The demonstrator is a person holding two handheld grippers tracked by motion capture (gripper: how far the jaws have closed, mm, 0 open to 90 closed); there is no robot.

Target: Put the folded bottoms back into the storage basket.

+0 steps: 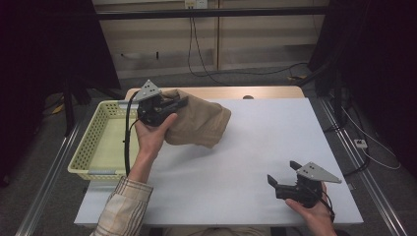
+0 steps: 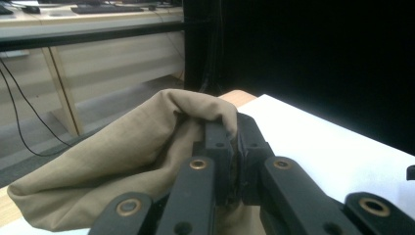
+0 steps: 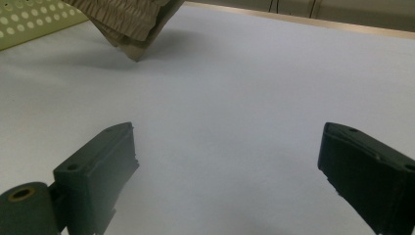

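Observation:
A tan folded cloth (image 1: 199, 123) hangs lifted above the white table (image 1: 255, 147) near its far left corner. My left gripper (image 1: 179, 103) is shut on the cloth's upper edge. In the left gripper view the cloth (image 2: 122, 161) drapes over the pinched jaws of my left gripper (image 2: 238, 147). A corner of the cloth (image 3: 132, 24) dangles just above the table in the right gripper view. My right gripper (image 1: 282, 173) rests low over the table's near right part, open, with nothing between its jaws; the right gripper (image 3: 227, 156) shows bare table between them.
A pale yellow perforated basket (image 1: 98, 142) stands off the table's left edge, beside the left hand. Cables run across the floor behind the table and at its right side. A dark curtain hangs at each side.

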